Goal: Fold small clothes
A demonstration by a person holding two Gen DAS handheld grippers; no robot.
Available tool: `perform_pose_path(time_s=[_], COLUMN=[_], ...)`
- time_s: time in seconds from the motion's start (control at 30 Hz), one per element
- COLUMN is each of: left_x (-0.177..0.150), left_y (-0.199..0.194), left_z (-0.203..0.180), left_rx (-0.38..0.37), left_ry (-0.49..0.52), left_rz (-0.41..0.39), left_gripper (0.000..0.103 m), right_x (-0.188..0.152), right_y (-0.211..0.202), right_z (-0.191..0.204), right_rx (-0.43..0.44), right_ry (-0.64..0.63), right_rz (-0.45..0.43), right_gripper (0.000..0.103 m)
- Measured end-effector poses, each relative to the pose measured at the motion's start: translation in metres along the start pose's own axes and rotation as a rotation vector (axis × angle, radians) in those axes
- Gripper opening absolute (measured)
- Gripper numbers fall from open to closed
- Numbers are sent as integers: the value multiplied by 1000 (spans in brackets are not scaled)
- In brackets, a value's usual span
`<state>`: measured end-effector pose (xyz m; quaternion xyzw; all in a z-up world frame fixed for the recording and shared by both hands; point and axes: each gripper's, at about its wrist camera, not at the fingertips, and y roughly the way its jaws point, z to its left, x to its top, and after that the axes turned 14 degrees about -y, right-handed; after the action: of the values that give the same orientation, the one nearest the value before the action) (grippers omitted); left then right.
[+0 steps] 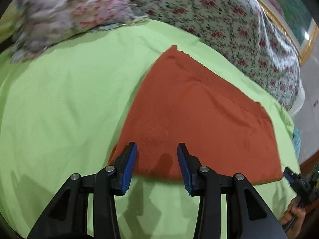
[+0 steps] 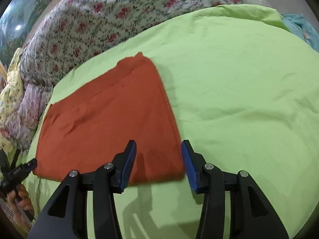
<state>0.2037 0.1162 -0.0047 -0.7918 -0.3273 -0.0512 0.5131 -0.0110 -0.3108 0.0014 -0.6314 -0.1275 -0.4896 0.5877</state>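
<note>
Rust-orange knit garment (image 1: pixel 199 119), folded into a flat rough rectangle, lies on the light green bedsheet (image 1: pixel 69 99) with its near edge toward both grippers. From the left wrist view, the left gripper (image 1: pixel 157 167) hangs just above that near edge, its black arms spread wide and its blue-padded fingers (image 1: pixel 129 163) well apart, nothing between them; whether the tips brush the cloth I cannot tell. The pads cast shadows on the orange fabric and on the sheet below.

From the right wrist view, the right gripper (image 2: pixel 159 165) is likewise wide open and empty, poised over the garment's near right corner, one blue pad (image 2: pixel 128 165) above the cloth and the other (image 2: pixel 189 167) over bare sheet just beside the edge. The left gripper and the hand holding it show at the far left of this view, near the garment's other near corner.

Behind the sheet rises a rumpled floral quilt with red blossoms (image 2: pixel 89 20), and a pale blue cloth (image 2: pixel 303 27) sits at the sheet's far right edge.
</note>
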Motion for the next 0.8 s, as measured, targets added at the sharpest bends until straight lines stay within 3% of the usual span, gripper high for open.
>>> perform_pose_path(time_s=[0.33,0.53,0.8], left_x=[-44,-40,-17], left_y=[-19,-16,13], left_z=[38,42,46], left_rx=[-42,-99,-191], left_ry=[-162,-230,-372], left_rz=[69,67,52], left_gripper=[43,54,54], right_x=[-36,-59,-70], right_y=[-41,-46,-47], right_z=[30,54,70], right_rx=[115,185,226], right_ry=[58,46,26], right_rz=[-92,-70,-36], right_gripper=[55,56,56])
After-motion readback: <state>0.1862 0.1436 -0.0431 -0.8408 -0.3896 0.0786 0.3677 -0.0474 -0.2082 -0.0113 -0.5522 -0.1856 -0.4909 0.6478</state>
